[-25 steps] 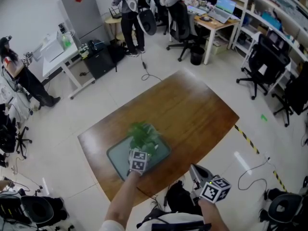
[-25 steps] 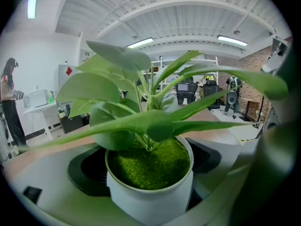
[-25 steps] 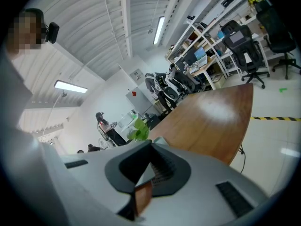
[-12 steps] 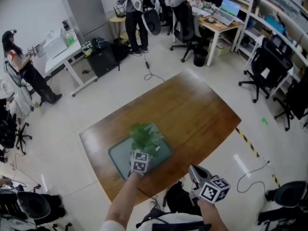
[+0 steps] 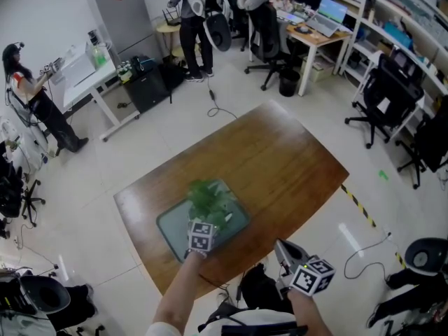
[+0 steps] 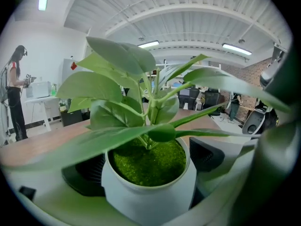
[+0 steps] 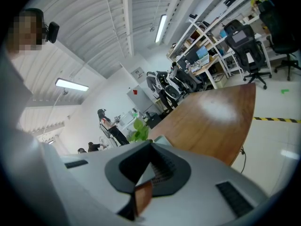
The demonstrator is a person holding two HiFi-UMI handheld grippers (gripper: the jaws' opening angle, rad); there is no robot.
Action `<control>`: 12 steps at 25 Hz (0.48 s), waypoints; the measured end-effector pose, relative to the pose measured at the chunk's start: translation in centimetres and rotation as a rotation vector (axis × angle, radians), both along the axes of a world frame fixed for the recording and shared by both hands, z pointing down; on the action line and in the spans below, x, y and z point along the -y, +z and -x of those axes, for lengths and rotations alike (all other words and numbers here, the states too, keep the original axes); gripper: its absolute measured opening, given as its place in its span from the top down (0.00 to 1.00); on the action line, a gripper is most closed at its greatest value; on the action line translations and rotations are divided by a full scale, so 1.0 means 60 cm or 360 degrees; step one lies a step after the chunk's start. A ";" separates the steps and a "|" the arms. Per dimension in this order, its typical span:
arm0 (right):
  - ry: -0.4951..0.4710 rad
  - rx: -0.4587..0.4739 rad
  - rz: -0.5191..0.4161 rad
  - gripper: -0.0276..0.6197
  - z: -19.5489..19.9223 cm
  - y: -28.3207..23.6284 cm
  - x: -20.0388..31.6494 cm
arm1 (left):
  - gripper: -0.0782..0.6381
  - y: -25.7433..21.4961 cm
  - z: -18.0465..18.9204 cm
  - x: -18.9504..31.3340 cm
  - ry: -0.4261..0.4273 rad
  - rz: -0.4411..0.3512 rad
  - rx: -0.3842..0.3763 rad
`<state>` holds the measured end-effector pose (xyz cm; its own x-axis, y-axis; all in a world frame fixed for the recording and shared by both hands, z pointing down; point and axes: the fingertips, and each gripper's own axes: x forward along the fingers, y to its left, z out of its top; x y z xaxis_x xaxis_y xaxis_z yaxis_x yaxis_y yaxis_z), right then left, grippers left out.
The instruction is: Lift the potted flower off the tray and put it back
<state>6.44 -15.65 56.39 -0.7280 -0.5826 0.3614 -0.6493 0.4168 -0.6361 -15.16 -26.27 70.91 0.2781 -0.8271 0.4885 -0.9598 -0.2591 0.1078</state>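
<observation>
Potted flower (image 6: 149, 194) sits on the grey-green tray (image 5: 170, 231), at the near-left end of the wooden tabletop (image 5: 280, 163). Left gripper (image 5: 204, 224) is at the pot from the person's side. Its jaws have just been opening and now stand wide, with the white pot between them. The black pads (image 6: 210, 155) flank the pot walls on both sides; no clamping visible, so reads as released. The left gripper view shows green moss filling (image 6: 150, 164) in the pot, with broad leaves (image 6: 117, 55) spreading up and over the jaws. In the head view the foliage covers the tray's far half. Right gripper (image 7: 142, 174) is held off the tabletop's near edge, close to the person's body and well apart from the tray. Its jaws are closed together with nothing between them, aimed across the wood. Background: a person (image 5: 31, 107) stands by a white desk far left, a grey cabinet (image 5: 126, 16) is at the back, and black office chairs (image 5: 381, 93) are on the right.
</observation>
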 end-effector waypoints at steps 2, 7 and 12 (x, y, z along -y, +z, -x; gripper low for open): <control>0.0001 0.0009 -0.0004 0.95 0.001 -0.001 0.003 | 0.13 0.005 0.005 -0.006 -0.0005 0.0029 0.0014; -0.0020 0.0042 -0.0028 0.95 0.005 -0.006 -0.001 | 0.13 -0.002 0.009 -0.044 -0.0043 0.0045 -0.0044; -0.0047 0.0057 -0.0052 0.95 0.025 -0.022 -0.009 | 0.13 -0.027 0.016 -0.099 -0.0101 0.0040 -0.0107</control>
